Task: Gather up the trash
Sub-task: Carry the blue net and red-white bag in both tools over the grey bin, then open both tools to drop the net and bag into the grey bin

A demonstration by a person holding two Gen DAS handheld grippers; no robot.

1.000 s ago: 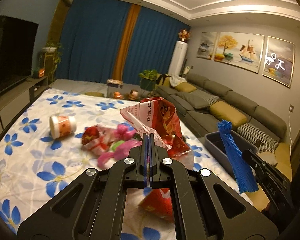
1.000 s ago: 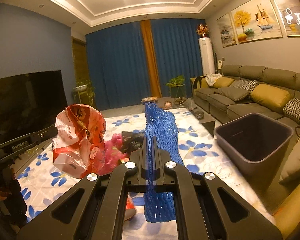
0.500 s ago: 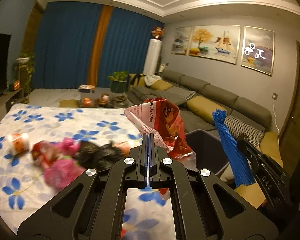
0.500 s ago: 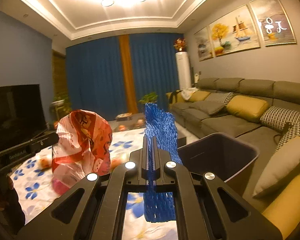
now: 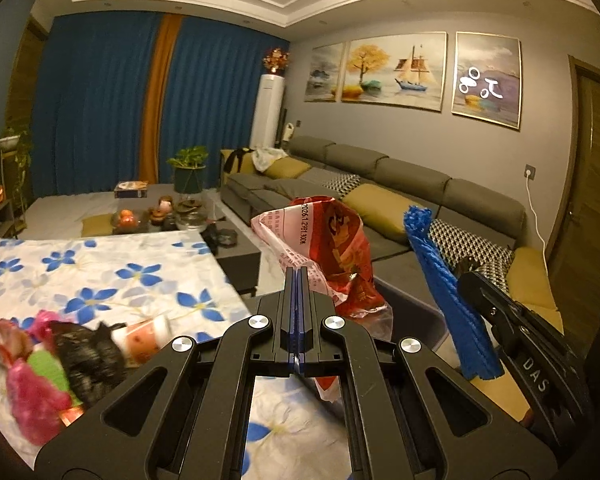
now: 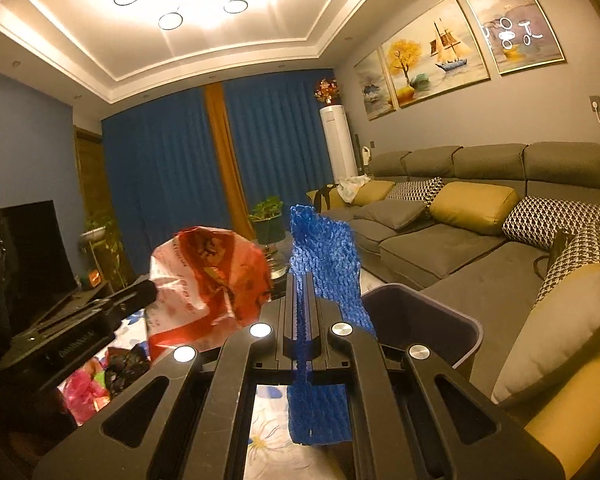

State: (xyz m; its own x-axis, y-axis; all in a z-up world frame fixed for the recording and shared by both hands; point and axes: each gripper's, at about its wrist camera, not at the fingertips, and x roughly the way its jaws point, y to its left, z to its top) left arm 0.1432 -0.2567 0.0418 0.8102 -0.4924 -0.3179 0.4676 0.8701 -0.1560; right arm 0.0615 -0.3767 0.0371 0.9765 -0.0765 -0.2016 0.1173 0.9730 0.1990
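Trash in hand is two light pieces. The red wrapper (image 5: 332, 252), a crinkled red-and-white plastic bag w/ print, is pinched by the left gripper (image 5: 296, 276) w/ fingers pressed together on its lower edge. It stands up above the jaws, just over the near rim of the gray bin (image 6: 432, 320). The blue foam net (image 6: 324, 264) is pinched by the right gripper (image 6: 300, 284), fingers closed on its middle; one end sticks up, the other hangs below the jaws, beside the bin's near-left rim.

Handling, as I judge: both are very light and soft, not fragile. The wrapper is thin and slippery film, so it probably flutters and may cling to a pad when let go; an edge or fold is the good place to hold it. The net is springy and rough, grips well anywhere, and compresses flat between the pads.

More trash lies on the flowered cloth (image 5: 140, 276) to the left of the bin: a pink and green wrapper pile (image 5: 40, 380), something black and crumpled (image 5: 92, 352), a small cup (image 5: 144, 334) on its side. These are blurred, so details are not clear.

Hidden: the bin's inside and bottom cannot be seen, so whether it holds anything is unknown. In the left wrist view the bin is mostly covered by the wrapper and gripper body. The wrapper's lowest part is behind the jaws.
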